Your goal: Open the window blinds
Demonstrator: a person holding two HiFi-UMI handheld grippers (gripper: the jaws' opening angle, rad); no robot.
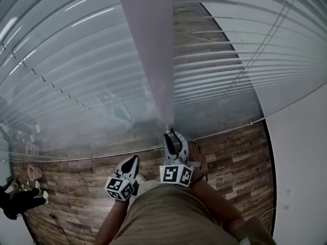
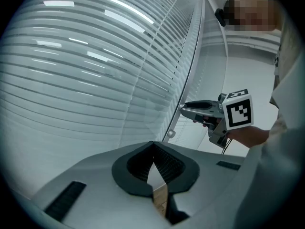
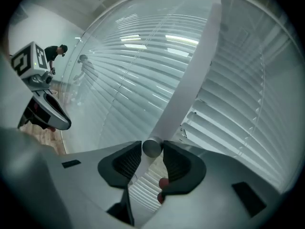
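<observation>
- Two grippers are up at the blinds (image 1: 61,60). My right gripper (image 3: 152,149) has its jaws clamped on the wand (image 3: 190,75), squeezing the round grey end cap from both sides.
- The wand climbs away from those fingertips as a smooth, pale rod. Its top runs out of every view, so I can't see where it hangs from.
- The pads (image 3: 180,162) are dark and ribbed. Something small and reddish peeks out beneath the right-hand one, too blurred to name.
- My left gripper (image 2: 152,144) sits left of the right one, apart from the wand, jaws pressed together at the tips with nothing between them.
- Ahead of both fingertips the slats are thin, pale, glossy and horizontal, streaked with reflected light.
- Brown plank floor (image 1: 230,157) shows beneath both grippers, and my own body covers its near part.
</observation>
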